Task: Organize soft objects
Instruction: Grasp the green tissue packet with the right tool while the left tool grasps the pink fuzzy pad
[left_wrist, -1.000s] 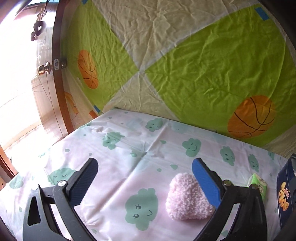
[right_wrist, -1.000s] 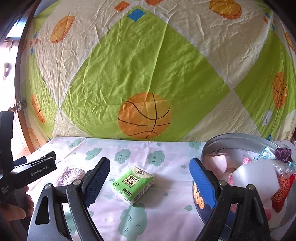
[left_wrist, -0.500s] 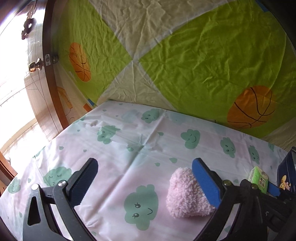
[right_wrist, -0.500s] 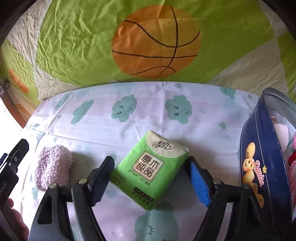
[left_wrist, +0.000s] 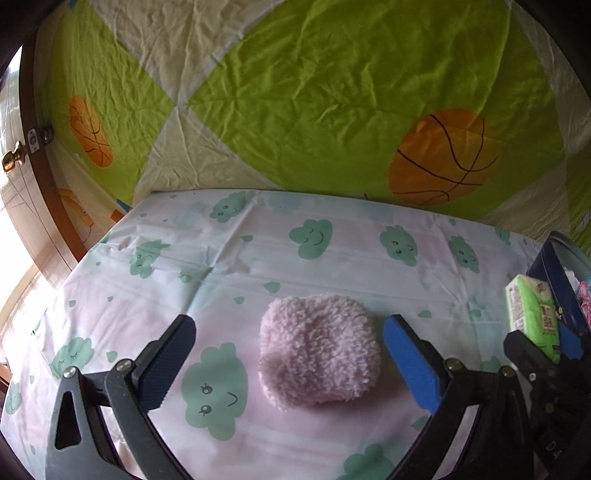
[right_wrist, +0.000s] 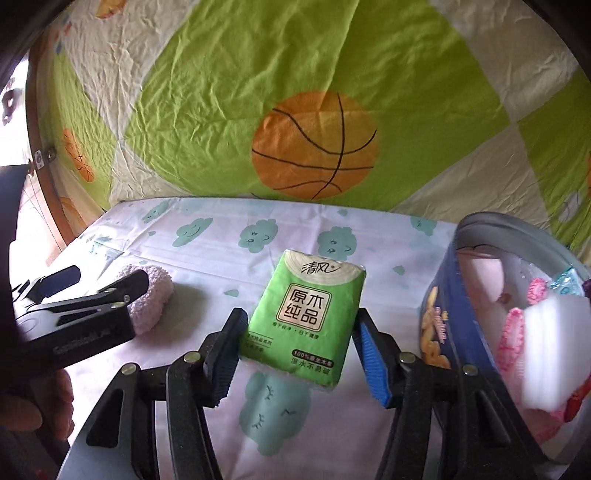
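Tissue pack, in your left wrist view, sits at 3 o'clock, pinched by the right gripper beside the blue tin. Half a second ago it lay small and loose there. One pink fluffy pad has come to the centre between the fingers of your left gripper, which are spread wide and not touching it. A second ago the pad sat against the right finger, so you have lined up for a grasp but not begun it. Count here: one pad, one pack, one tin.

Right wrist view: the right gripper has closed from straddling to pressing both long edges of the one tissue pack, which looks lifted off the cloud-print cloth. I judge it ready to go into the tin at 3 o'clock, already holding several soft items too jumbled to count. One pad lies at 9 o'clock beside the left gripper.
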